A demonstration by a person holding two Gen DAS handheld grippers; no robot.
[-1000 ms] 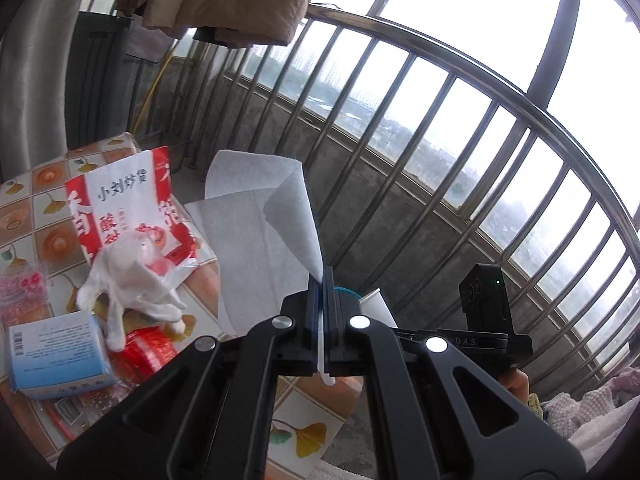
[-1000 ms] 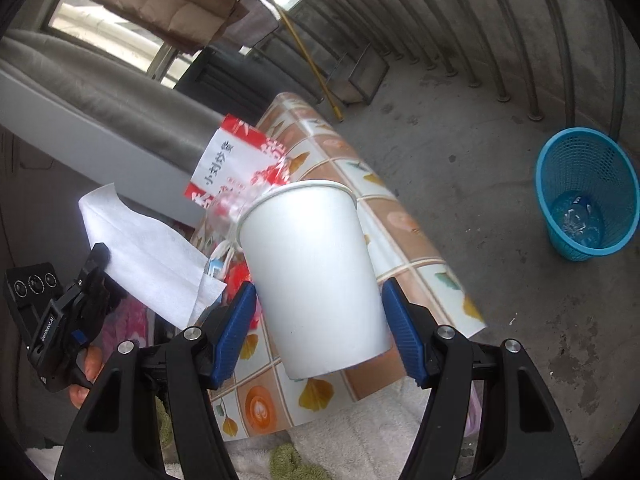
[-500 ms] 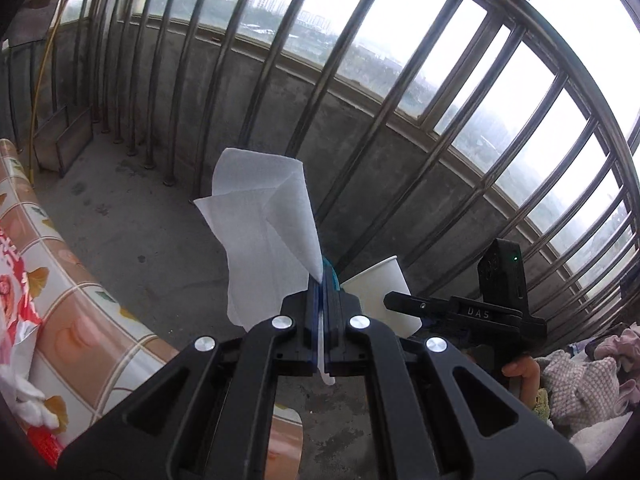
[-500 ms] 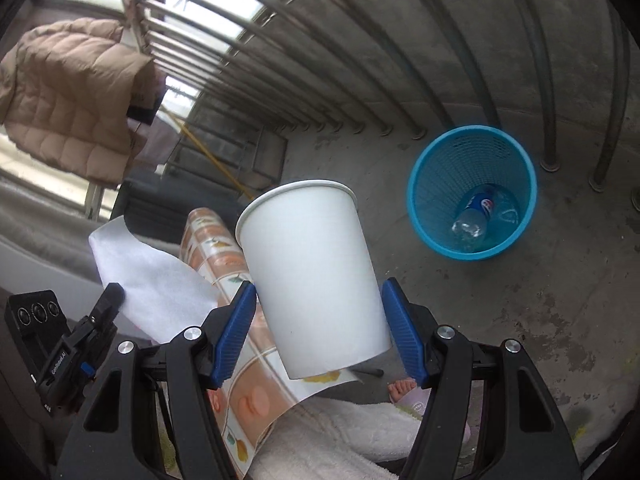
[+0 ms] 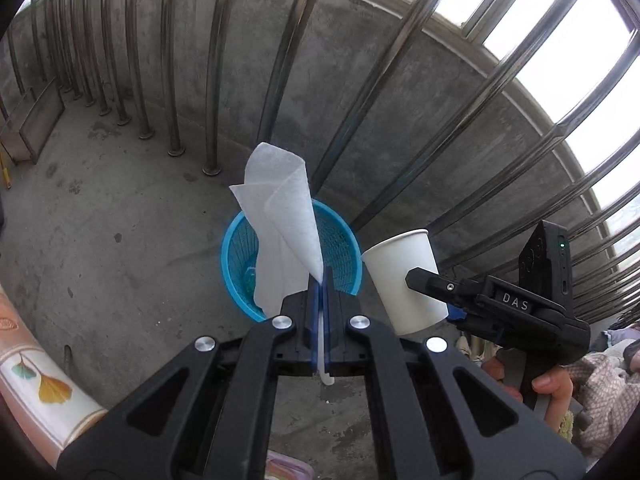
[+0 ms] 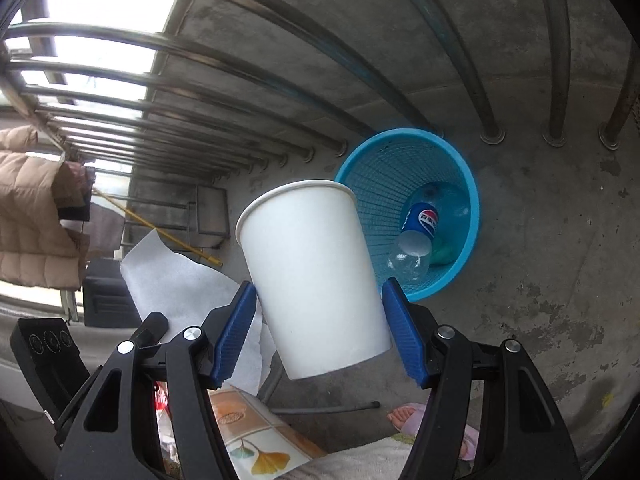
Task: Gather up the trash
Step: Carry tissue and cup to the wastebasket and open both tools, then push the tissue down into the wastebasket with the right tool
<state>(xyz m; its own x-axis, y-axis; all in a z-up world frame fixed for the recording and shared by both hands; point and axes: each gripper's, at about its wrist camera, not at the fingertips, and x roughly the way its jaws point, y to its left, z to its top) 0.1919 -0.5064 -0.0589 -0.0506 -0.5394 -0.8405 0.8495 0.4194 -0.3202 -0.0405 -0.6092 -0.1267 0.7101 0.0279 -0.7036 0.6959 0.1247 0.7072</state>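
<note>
The left tool [image 5: 320, 280] is clamped tight on a white paper towel [image 5: 282, 220], which stands up in front of the blue mesh wastebasket [image 5: 232, 252] on the concrete floor [image 5: 120, 240]. The right tool [image 6: 320, 304] grips a white paper cup [image 6: 312, 272] between its blue pads [image 6: 238, 328], near the basket's rim. Inside the basket lies a Pepsi bottle [image 6: 418, 232], seemingly empty. A tiled-pattern counter [image 5: 36, 380] edges the left.
</note>
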